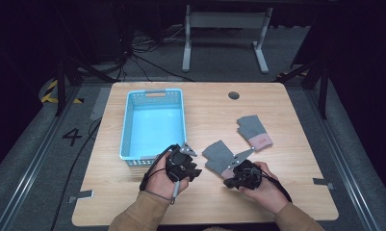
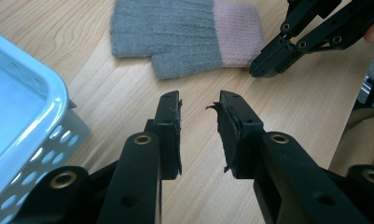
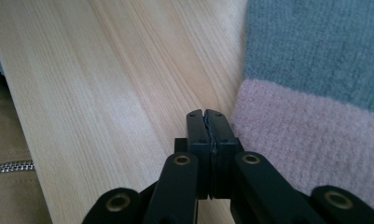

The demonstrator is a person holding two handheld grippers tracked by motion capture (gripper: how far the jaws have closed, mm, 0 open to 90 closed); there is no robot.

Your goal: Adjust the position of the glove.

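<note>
My right gripper [image 3: 208,114] has its black jaws pressed together with nothing between them, tips resting just beside the pink cuff of the near grey knitted glove [image 1: 218,157], which lies flat on the pale wooden table [image 1: 296,192] between my two hands. My left gripper [image 2: 199,105] hovers over bare wood with jaws parted, holding nothing, next to the light blue perforated plastic basket [image 1: 129,120]. A second grey glove with a pink cuff [image 1: 254,131] lies well apart, farther right. A painted "4" [image 1: 71,136] marks the floor.
</note>
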